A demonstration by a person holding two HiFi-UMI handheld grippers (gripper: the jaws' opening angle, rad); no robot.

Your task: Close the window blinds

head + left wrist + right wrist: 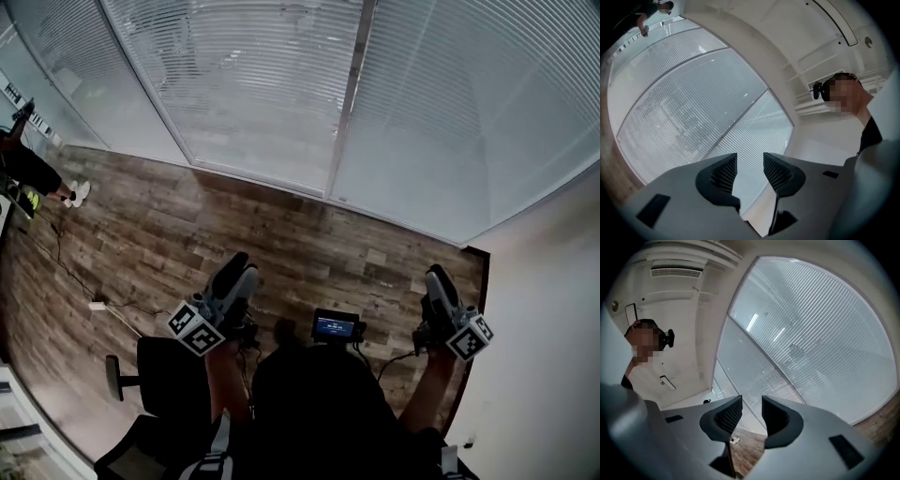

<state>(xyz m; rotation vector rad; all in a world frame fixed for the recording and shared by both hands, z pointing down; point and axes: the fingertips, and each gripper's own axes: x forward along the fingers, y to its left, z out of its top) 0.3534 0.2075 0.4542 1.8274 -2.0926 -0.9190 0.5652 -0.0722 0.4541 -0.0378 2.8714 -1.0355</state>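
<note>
White slatted window blinds (262, 84) hang over the glass panes along the top of the head view, split by a grey frame post (349, 103). A second blind panel (469, 122) lies to the right. My left gripper (239, 274) and right gripper (438, 279) are held low by my body, far from the blinds. In the left gripper view the left gripper (750, 161) points up at the blinds (693, 108), jaws apart with nothing between. The right gripper (751, 404) faces the blinds (811, 333) the same way, open and empty. No cord or wand is visible.
A black office chair (159, 375) stands at my lower left. On the wood floor (281, 234) lie a cable and power strip (98, 305). Another person (37, 173) stands at the far left. A white wall (553, 328) runs along the right.
</note>
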